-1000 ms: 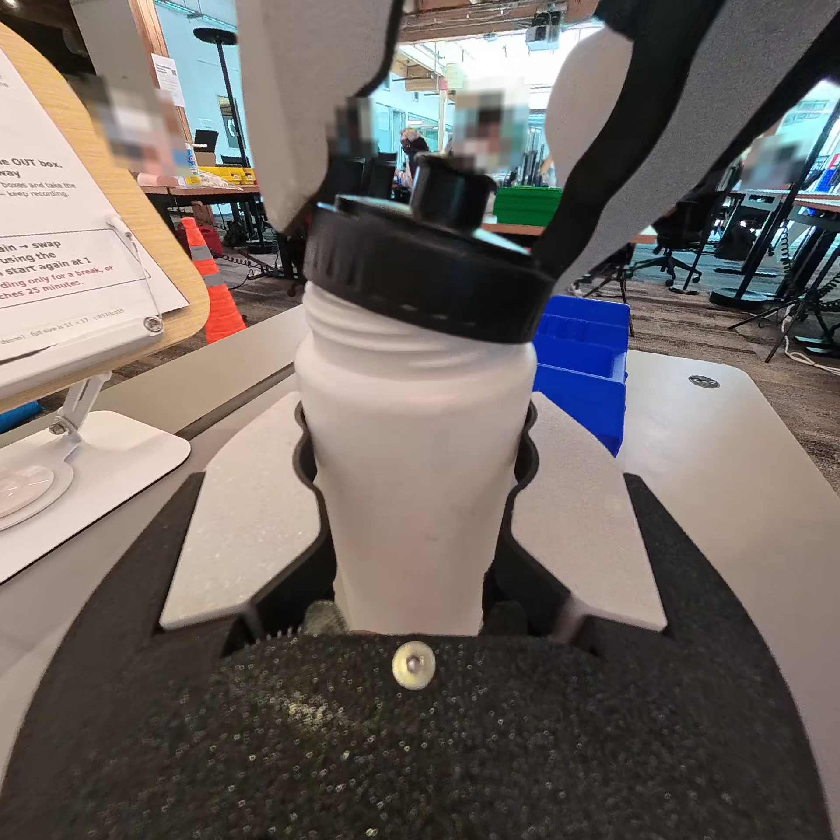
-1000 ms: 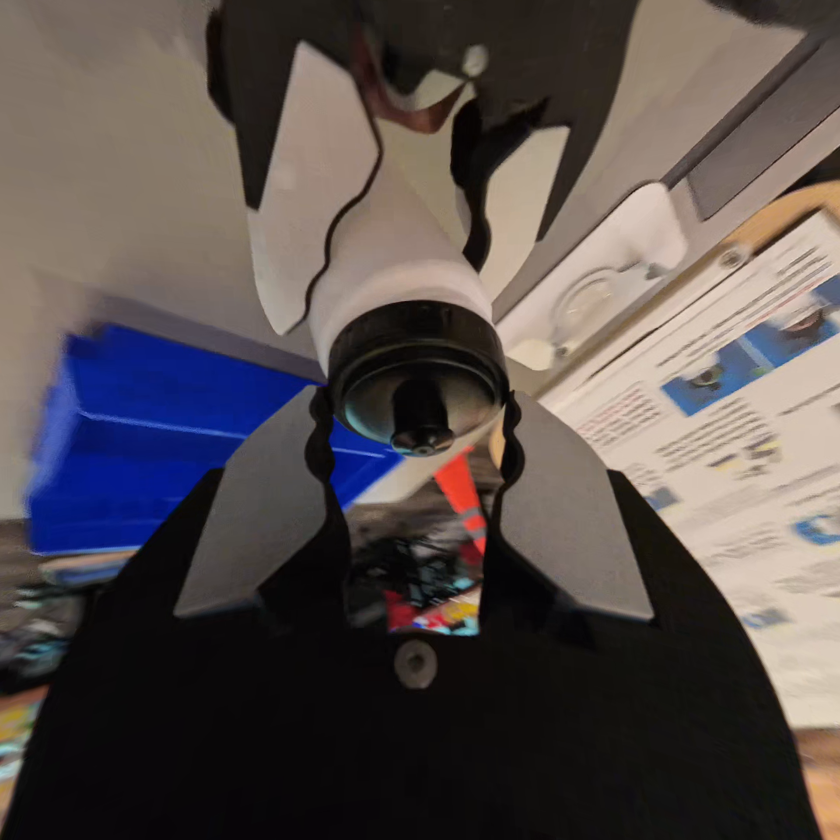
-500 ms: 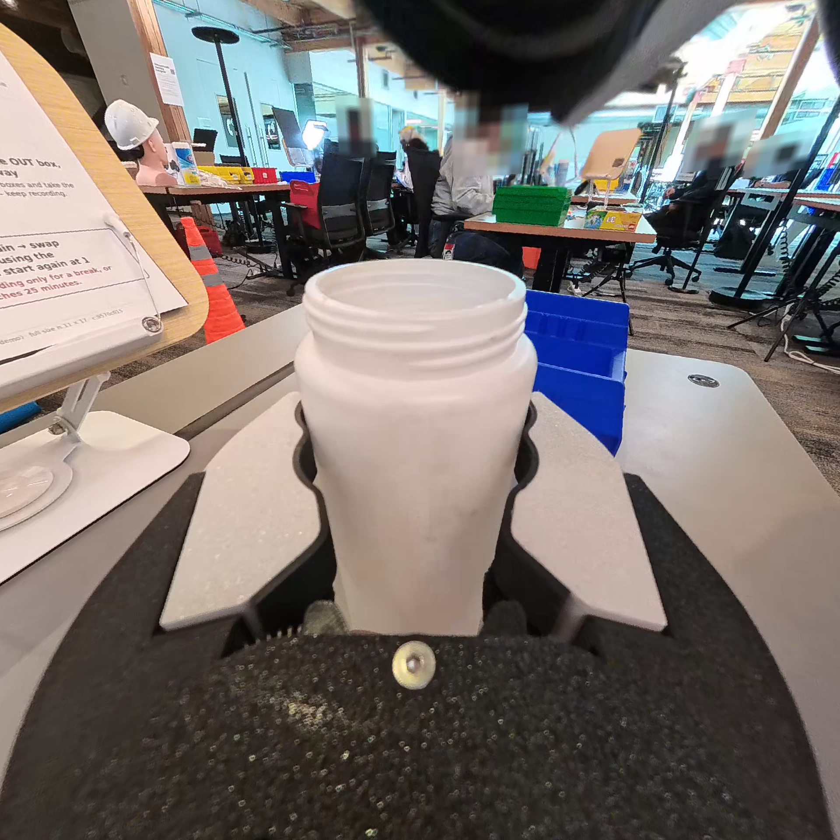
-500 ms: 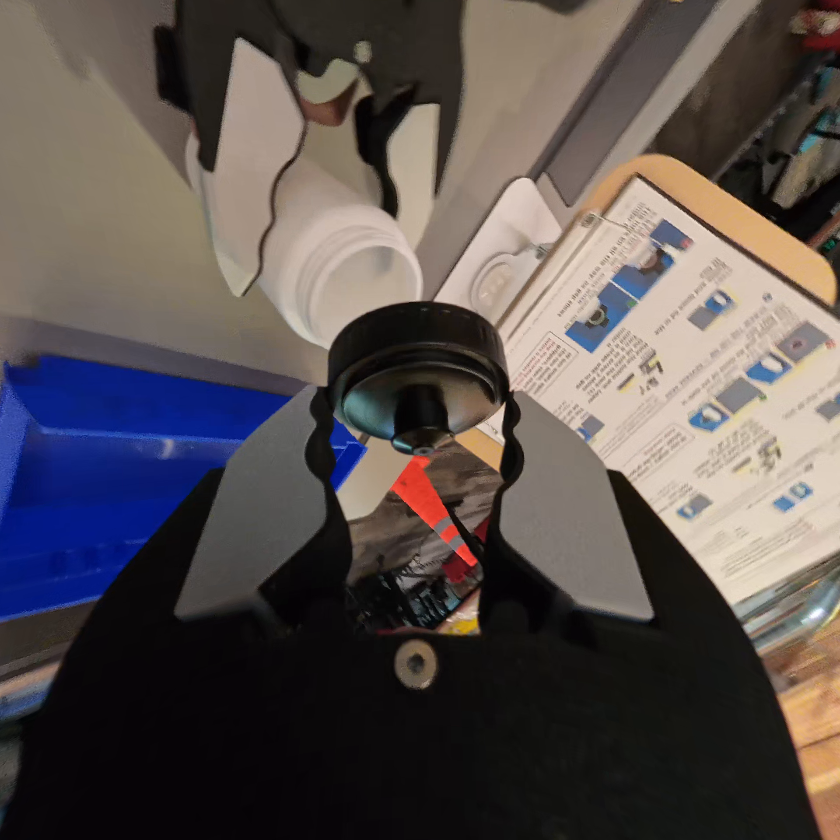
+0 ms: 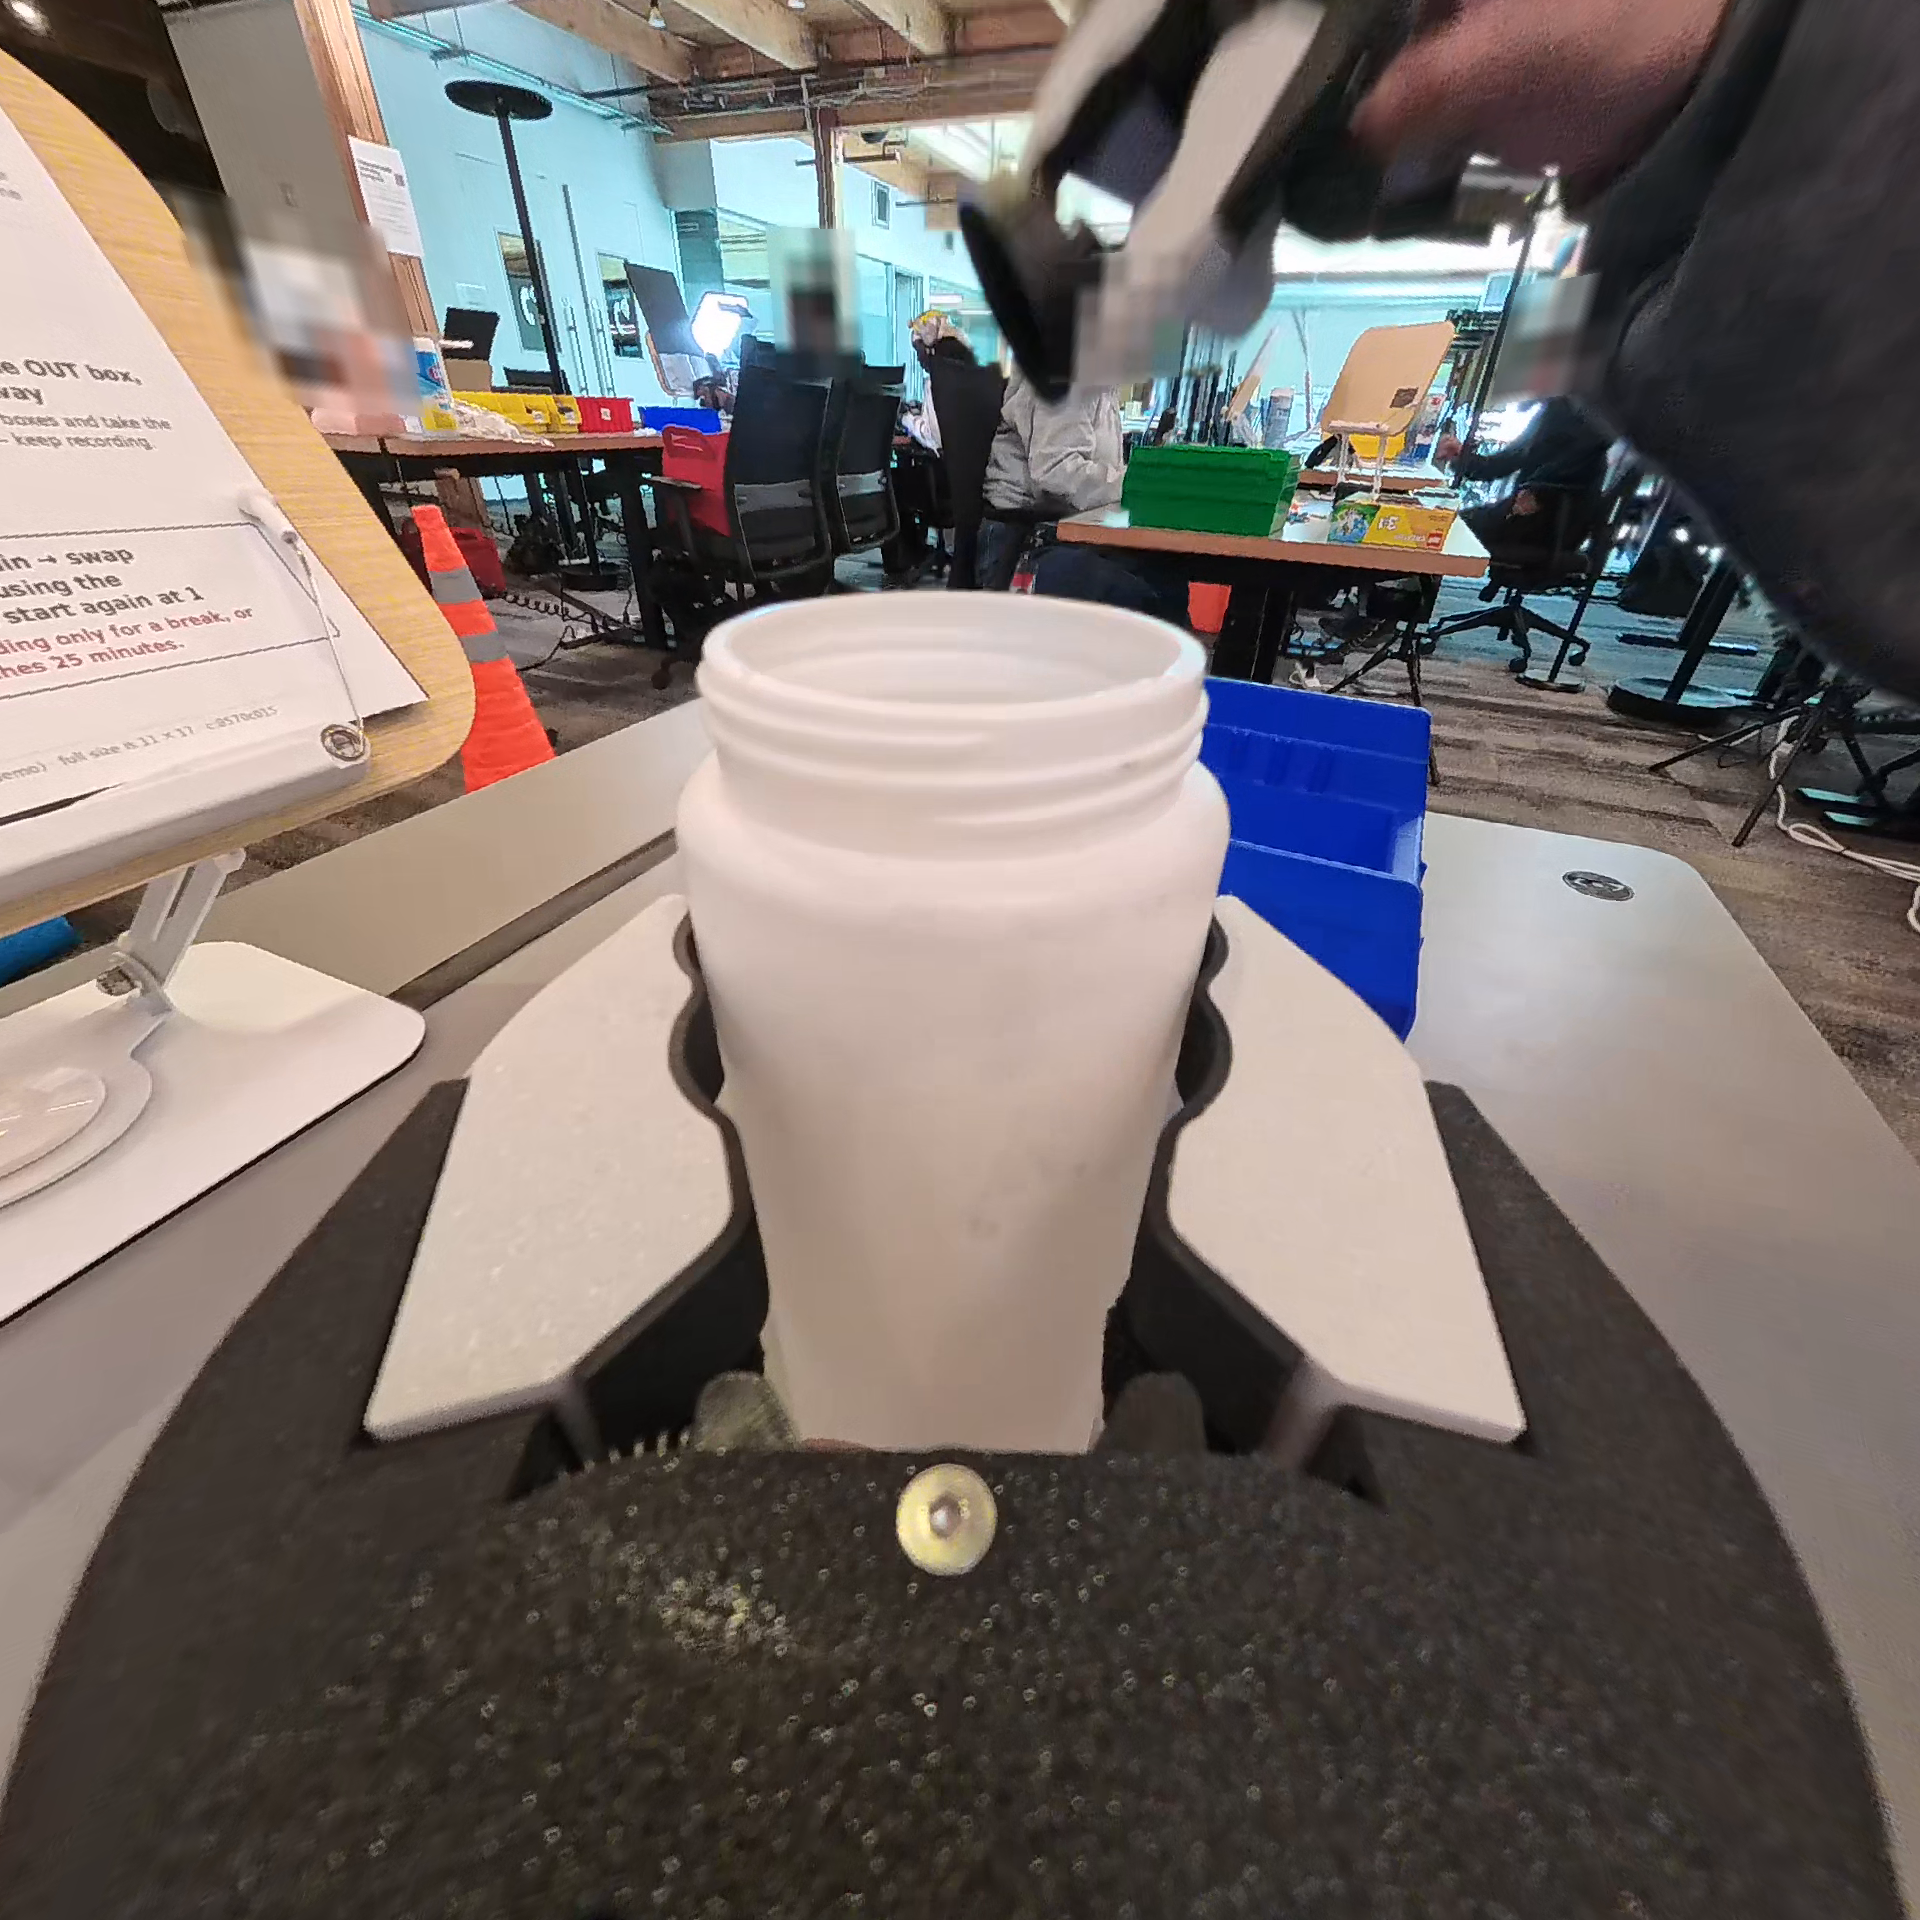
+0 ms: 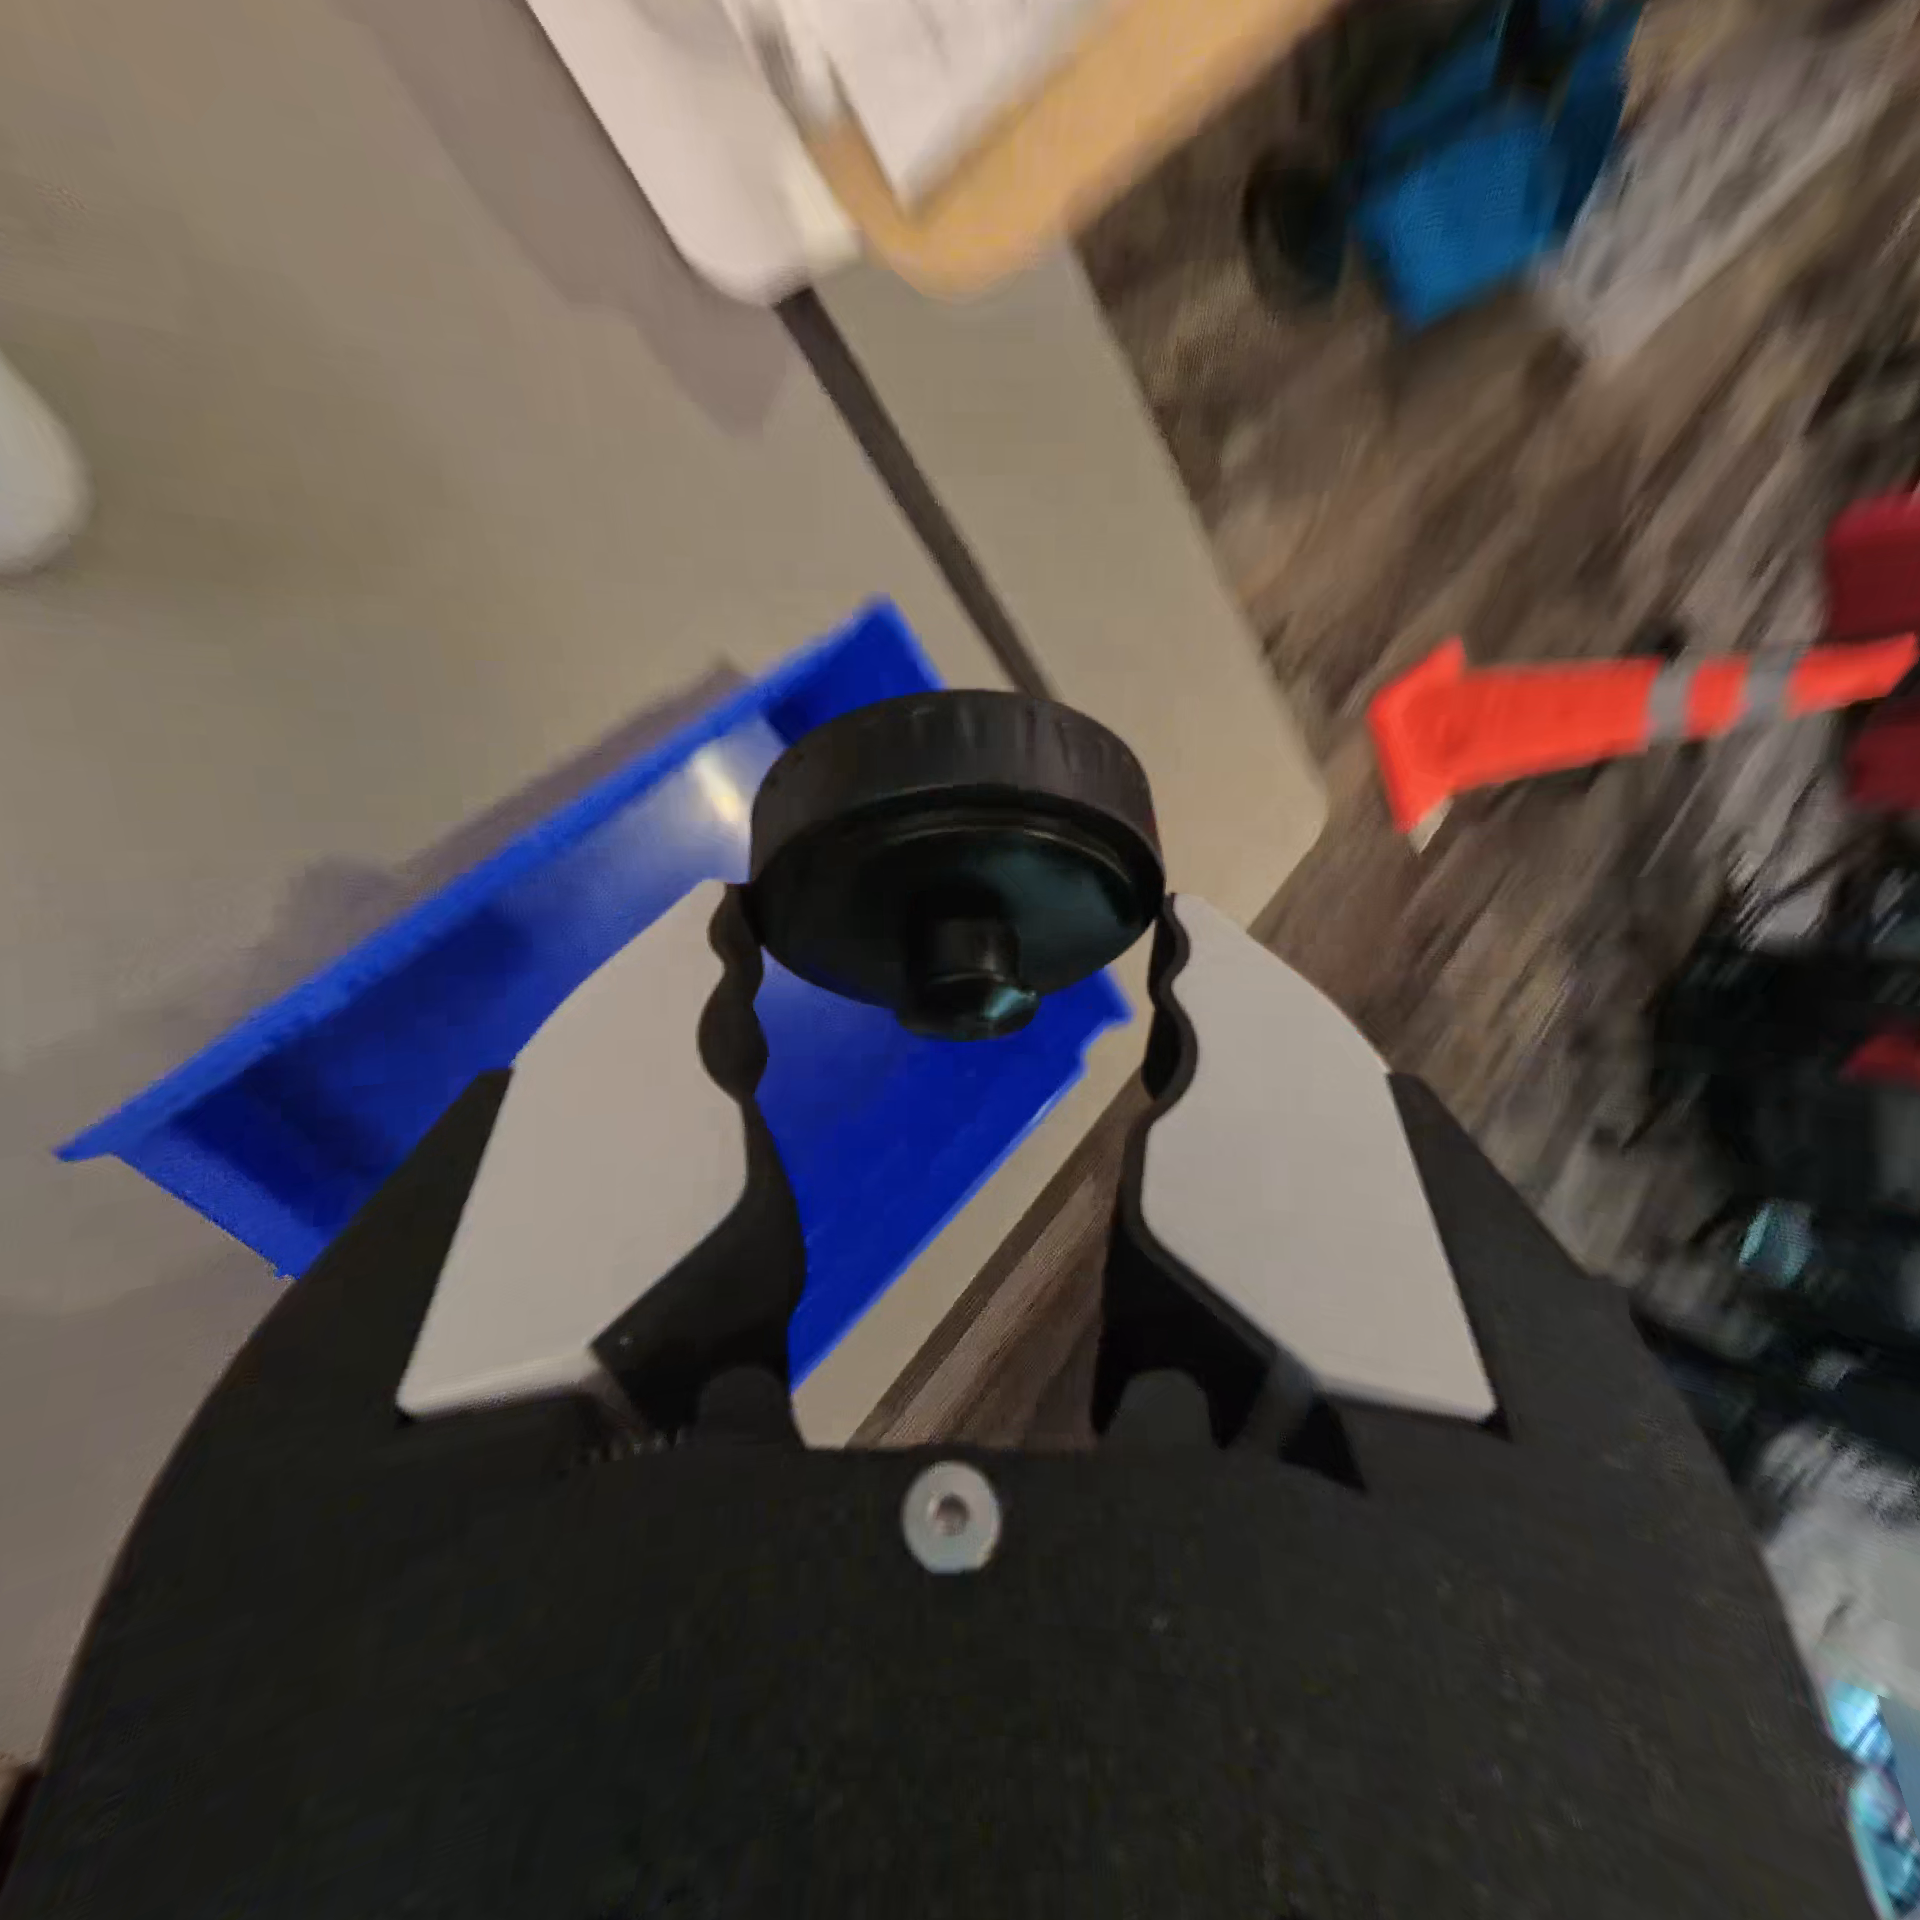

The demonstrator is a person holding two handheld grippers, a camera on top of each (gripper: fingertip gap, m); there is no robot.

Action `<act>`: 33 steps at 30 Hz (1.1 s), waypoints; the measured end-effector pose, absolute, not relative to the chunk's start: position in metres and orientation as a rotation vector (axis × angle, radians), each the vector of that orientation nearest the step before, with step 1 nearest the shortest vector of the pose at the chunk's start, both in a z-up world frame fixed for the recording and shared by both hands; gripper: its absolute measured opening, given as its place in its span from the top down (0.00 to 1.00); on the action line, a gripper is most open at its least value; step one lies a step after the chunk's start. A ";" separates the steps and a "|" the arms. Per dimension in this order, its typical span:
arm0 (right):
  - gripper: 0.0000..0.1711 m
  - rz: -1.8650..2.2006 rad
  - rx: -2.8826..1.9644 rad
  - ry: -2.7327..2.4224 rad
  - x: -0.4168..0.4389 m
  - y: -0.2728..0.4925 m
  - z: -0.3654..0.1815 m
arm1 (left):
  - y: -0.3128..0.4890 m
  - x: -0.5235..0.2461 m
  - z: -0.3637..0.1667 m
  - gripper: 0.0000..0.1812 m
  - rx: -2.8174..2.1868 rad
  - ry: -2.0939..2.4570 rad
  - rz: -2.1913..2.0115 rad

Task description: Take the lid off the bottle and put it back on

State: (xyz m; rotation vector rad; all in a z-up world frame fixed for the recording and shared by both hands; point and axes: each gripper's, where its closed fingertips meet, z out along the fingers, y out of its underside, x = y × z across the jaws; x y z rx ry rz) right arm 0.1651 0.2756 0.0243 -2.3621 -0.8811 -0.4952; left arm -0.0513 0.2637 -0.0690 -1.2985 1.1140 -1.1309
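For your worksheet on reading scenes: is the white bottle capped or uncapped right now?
Uncapped. The bottle shows a bare threaded neck and open mouth, while the right gripper holds the black lid away from it.

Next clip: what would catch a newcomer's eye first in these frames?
The white bottle fills the middle of the left wrist view, upright and open-mouthed, clamped between the left gripper fingers. Its black lid sits pinched at the tips of the right gripper, held in the air over a blue bin on the table.
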 end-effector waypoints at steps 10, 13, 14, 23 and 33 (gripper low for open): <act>0.58 -0.109 -3.037 -1.015 0.194 0.170 -0.179 | 0.263 -0.050 -0.069 0.52 -1.301 1.118 -1.133; 0.58 -0.055 -3.022 -1.086 0.172 0.153 -0.207 | 0.263 -0.050 -0.070 0.52 -1.303 1.118 -1.133; 0.58 -0.073 -3.023 -1.105 0.170 0.150 -0.214 | 0.263 -0.050 -0.070 0.52 -1.304 1.118 -1.133; 0.53 -0.149 -2.940 -1.054 0.174 0.161 -0.216 | 0.263 -0.051 -0.070 0.52 -1.306 1.120 -1.132; 0.52 0.023 -2.037 -0.370 0.110 0.206 -0.070 | 0.254 -0.056 -0.064 0.39 -1.307 1.123 -1.204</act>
